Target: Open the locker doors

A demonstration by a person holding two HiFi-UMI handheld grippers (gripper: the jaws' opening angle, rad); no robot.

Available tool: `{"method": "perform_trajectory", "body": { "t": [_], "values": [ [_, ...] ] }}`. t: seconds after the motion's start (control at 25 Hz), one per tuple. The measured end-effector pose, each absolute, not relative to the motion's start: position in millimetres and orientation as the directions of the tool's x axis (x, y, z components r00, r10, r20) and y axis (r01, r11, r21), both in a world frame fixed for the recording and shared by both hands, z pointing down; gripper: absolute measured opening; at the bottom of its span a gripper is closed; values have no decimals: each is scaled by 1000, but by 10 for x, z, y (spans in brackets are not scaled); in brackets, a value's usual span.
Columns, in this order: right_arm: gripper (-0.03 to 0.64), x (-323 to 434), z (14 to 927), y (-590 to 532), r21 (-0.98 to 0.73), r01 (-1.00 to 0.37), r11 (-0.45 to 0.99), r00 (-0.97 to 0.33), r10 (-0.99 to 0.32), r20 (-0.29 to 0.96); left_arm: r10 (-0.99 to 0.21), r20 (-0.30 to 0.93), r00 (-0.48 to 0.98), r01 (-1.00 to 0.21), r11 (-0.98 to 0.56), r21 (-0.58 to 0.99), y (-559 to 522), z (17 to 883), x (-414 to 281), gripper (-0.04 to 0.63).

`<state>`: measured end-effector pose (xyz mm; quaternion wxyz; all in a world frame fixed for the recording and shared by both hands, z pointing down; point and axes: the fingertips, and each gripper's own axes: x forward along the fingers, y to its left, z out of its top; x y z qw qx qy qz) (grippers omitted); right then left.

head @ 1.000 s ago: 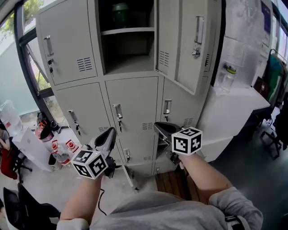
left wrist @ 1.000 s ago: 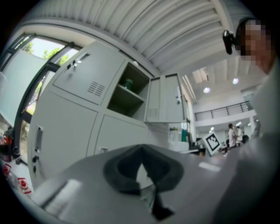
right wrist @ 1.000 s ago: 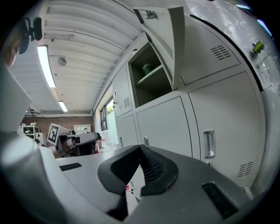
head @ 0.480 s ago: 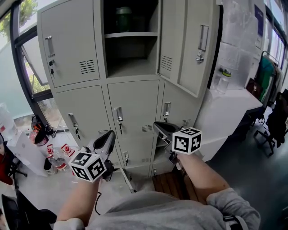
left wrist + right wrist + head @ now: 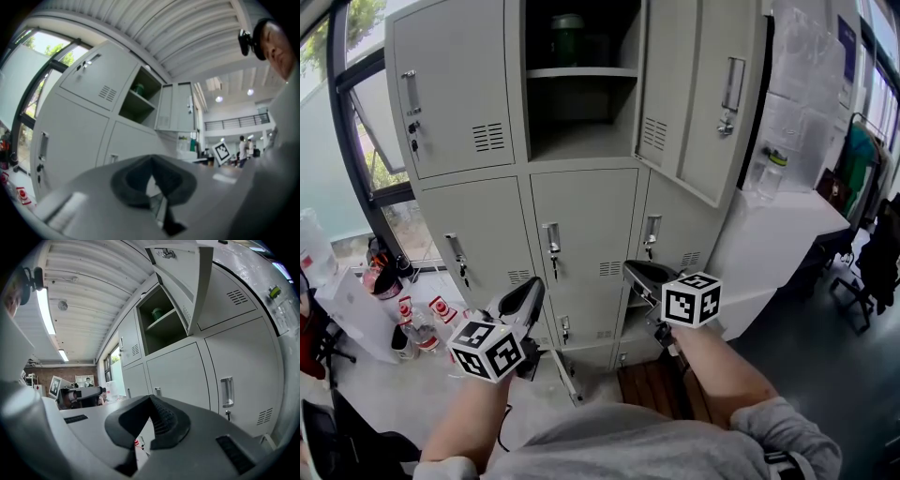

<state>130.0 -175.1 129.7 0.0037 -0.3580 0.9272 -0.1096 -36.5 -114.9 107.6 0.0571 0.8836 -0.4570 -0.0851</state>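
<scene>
Upper door [image 5: 698, 103] is found open and the mid-row doors [image 5: 581, 220] closed; left gripper [image 5: 531, 285] and right gripper [image 5: 631, 271] are held pinched together, empty, short of them, so a handle [image 5: 550, 237] is judged next to be reached.

Lighting: bright, even daylight, which we trace to the window [image 5: 367, 141] at left; a fluorescent strip [image 5: 44, 305] glares overhead in the right gripper view.
Shadows: soft, deepest inside the open locker compartment [image 5: 581, 112].
Distortion: we note strong fisheye bending and black corners in both gripper views.
Focus: nearest foreground blurred.
</scene>
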Motion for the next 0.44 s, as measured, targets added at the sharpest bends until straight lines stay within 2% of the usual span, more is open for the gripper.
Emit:
{"method": "perform_trajectory", "body": {
  "t": [0.44],
  "values": [
    [5, 1358, 1347, -1765, -215, -663, 716, -743, -665, 77, -810, -93, 579, -789, -585, 185, -1168, 1096, -275, 5]
  ]
}}
